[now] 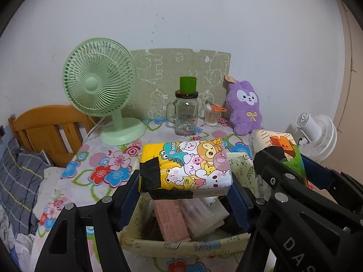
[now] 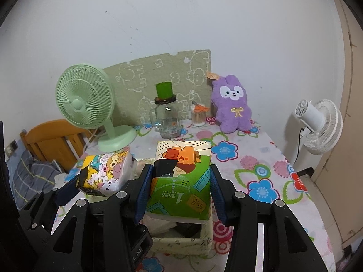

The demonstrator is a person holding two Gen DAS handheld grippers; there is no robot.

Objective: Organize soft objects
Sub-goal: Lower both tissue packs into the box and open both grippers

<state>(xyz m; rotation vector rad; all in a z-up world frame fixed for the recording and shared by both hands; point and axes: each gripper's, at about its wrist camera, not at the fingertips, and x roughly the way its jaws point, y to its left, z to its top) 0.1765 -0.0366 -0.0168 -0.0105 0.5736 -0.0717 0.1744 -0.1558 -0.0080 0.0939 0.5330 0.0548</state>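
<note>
the left claw (image 1: 185, 195) pinched a yellow tissue pack (image 1: 185, 166) over the box (image 1: 181, 244). the right claw (image 2: 179, 192) pinched a green tissue pack (image 2: 181, 176) beside it.

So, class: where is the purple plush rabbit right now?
The purple plush rabbit stands at the table's back right, against the wall, right of the cotton-swab jar.

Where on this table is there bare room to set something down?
Free: the floral tablecloth right of the box, in front of the purple plush. Also the patch between the green fan and the box. Crowded: the back row by the jar, and the box itself.
</note>
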